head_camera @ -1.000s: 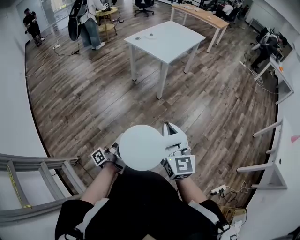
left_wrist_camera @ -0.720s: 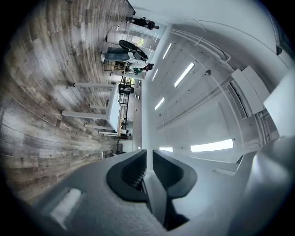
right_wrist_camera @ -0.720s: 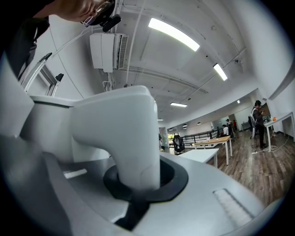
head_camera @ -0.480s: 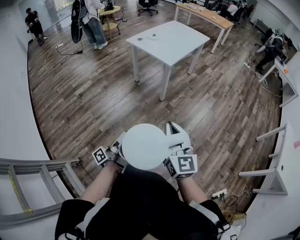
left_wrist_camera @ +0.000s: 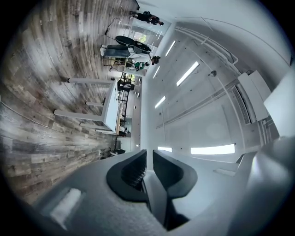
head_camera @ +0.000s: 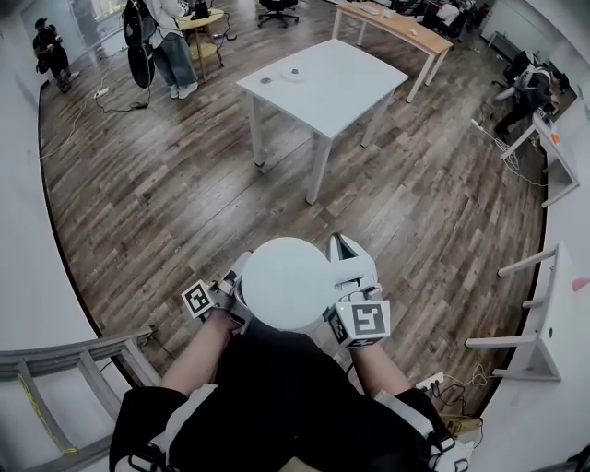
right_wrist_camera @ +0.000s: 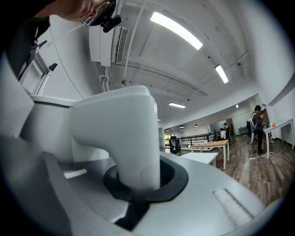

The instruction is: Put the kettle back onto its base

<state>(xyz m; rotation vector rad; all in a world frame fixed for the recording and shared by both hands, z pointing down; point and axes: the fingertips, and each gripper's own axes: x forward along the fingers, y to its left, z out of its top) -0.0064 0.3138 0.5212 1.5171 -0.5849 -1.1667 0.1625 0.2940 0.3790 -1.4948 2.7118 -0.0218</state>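
Overhead and close gripper views seemingly share table (head_camera: 350,88).

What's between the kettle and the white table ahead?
Only bare wooden floor lies between the kettle and the white table, as the head view shows.

Dark wood-plank floor (head_camera: 184,203). White bench (head_camera: 323,83) mid-room, long wooden desk (head_camera: 396,26) behind, office chair (head_camera: 277,9) beyond. Grey ladder (head_camera: 74,350) along white left wall (head_camera: 18,230). More white desks (head_camera: 564,304) right. Ceiling strip lights (right_wrist_camera: 177,30) on.
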